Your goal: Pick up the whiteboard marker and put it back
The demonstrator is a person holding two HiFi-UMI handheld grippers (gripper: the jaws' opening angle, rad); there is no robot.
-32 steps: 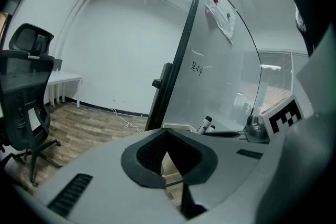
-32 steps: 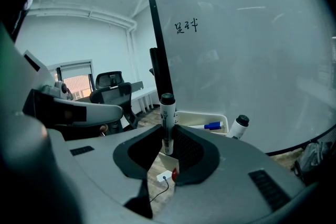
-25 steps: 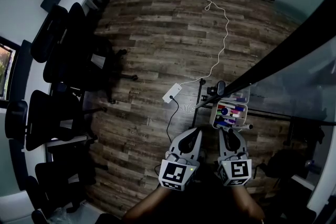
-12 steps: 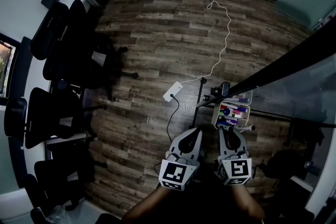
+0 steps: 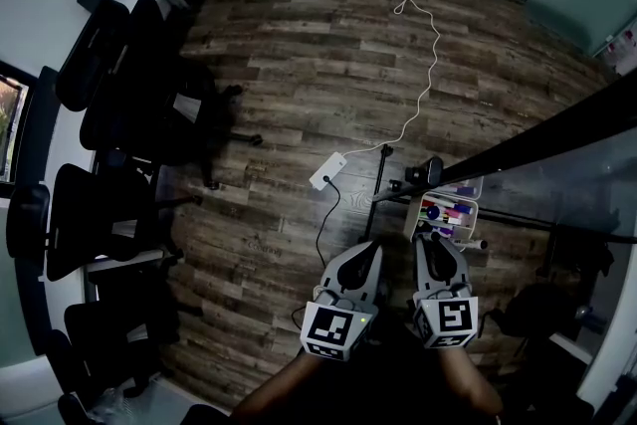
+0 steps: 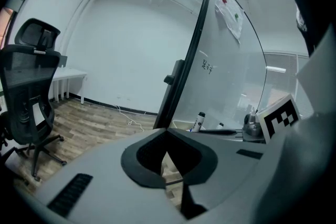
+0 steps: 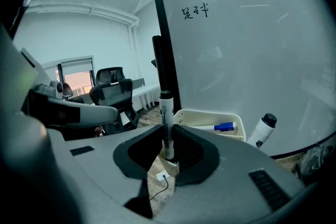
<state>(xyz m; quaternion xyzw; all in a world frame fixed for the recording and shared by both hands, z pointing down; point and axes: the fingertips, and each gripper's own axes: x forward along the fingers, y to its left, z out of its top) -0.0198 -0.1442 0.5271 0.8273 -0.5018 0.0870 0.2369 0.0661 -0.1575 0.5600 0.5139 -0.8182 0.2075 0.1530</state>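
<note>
The right gripper (image 7: 168,137) pinches the whiteboard marker (image 7: 166,120) upright, near the cream tray (image 7: 207,114) at the whiteboard (image 7: 252,39) lower edge. The left gripper (image 6: 167,134) is pressed together, empty. Black chairs (image 5: 105,114) line the wood-plank floor (image 5: 328,65).

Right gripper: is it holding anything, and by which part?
Yes. The right gripper holds a whiteboard marker upright, its jaws clamped on the lower part of the barrel.

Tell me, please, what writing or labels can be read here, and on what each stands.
On the whiteboard: a short handwritten scribble, not legible.
On the whiteboard marker barrel: print too small to read.
On the paper sheets: blurred, unreadable.
</note>
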